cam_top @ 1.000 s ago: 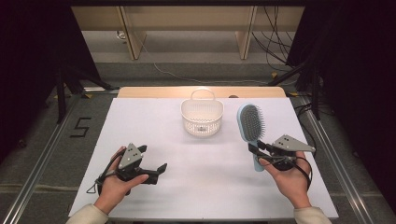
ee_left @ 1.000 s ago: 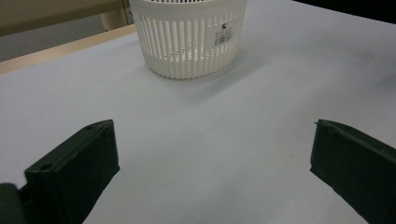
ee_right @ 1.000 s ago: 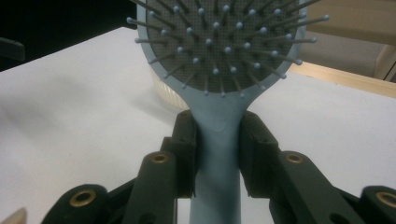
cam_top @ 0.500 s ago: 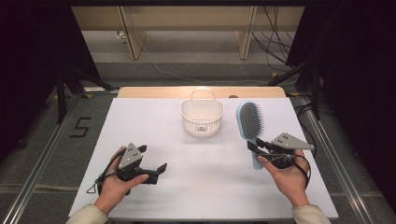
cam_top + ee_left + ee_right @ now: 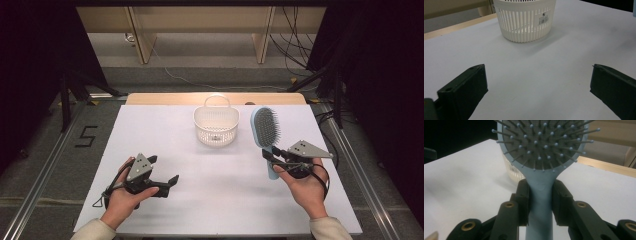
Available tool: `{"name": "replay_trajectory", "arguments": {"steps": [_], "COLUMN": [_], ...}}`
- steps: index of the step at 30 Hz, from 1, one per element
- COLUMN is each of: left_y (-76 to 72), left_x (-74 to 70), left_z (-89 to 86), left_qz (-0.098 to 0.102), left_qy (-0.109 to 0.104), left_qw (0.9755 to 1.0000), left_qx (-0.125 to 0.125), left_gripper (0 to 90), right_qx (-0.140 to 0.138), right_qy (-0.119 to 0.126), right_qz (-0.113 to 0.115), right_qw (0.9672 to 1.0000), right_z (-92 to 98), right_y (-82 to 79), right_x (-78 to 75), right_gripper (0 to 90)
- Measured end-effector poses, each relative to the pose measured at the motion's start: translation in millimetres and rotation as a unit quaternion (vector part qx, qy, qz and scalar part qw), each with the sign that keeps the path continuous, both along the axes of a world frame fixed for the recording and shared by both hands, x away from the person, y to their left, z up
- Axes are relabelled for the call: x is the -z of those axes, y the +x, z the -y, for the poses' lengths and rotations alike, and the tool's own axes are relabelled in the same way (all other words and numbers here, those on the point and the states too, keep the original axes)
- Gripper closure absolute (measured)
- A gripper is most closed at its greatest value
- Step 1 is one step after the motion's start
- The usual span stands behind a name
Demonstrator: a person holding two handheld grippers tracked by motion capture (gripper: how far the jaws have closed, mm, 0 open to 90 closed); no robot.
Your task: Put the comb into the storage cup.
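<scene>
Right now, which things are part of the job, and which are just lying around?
Part of the job:
- brush, held by its handle in the right claw
- basket, white and standing beside the brush
- left claw, open with nothing in it, facing the basket

Just lying around:
- cables on the floor past the table

You have one hairbrush (image 5: 265,131) on the table (image 5: 150,130), a light blue one with its bristles facing up, lying toward the right edge. You have one basket (image 5: 215,126), white and slatted with a single loop handle, sitting near the middle of the far edge. That makes two loose things in all. You hold two claws (one per hand): the left claw (image 5: 164,172) near the front left corner, the right claw (image 5: 269,154) by the right edge.
</scene>
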State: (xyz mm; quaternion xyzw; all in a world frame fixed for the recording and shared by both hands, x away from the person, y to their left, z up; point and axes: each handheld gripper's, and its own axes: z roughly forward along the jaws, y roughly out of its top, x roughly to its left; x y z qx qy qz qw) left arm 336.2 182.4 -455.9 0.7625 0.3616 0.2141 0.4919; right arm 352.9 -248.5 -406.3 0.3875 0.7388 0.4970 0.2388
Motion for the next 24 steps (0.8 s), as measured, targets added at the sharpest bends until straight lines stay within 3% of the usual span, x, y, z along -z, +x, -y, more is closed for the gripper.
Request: {"name": "replay_trajectory", "arguments": {"steps": [24], "left_y": [0.0], "left_x": [-0.1], "left_z": [-0.3], "left_qz": [0.0], "left_qy": [-0.001], "left_qw": [1.0], "left_qx": [-0.001], "left_gripper": [0.4], "right_qx": [0.006], "right_qy": [0.006], "right_qz": [0.002], "right_qw": [1.0], "right_z": [-3.4], "right_y": [4.9], "right_x": [-1.5], "right_gripper": [70.4]}}
